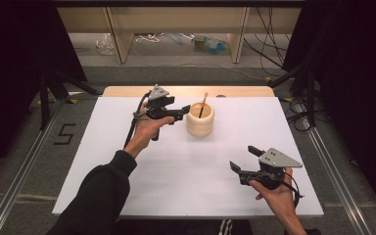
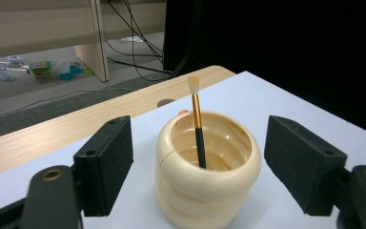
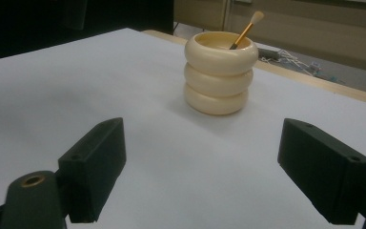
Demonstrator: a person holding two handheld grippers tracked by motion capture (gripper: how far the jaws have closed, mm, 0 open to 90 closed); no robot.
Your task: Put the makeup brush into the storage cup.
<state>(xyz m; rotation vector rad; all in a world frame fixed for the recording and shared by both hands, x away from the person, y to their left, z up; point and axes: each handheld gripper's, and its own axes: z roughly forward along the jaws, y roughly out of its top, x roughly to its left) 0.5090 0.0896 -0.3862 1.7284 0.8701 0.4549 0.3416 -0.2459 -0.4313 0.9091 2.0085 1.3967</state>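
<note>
A cream pot (image 1: pixel 199 120) shaped like 3 stacked rings stands on the white worktop (image 1: pixel 191 166), toward the far side and a little left of the middle. A brush (image 1: pixel 203 105) leans inside it, its dark handle down in the pot and its pale bristles sticking up above the rim.

The left tongs (image 1: pixel 183 113) are held just beside the pot on its left, pointing at it. In the left gripper view the 2 black jaws stand spread wide, one on each side of the pot (image 2: pixel 208 167), with a gap between each jaw and the pot's wall, so they are released and grasp nothing. The brush (image 2: pixel 198 125) rises between them, with an orange band below its bristles.

The right tongs (image 1: pixel 245 157) are held near the front right of the worktop, well apart from the pot. In the right gripper view their jaws are also spread wide and empty, above bare white worktop (image 3: pixel 124 95), with the pot (image 3: pixel 220 71) and brush (image 3: pixel 246 30) farther off ahead.
</note>
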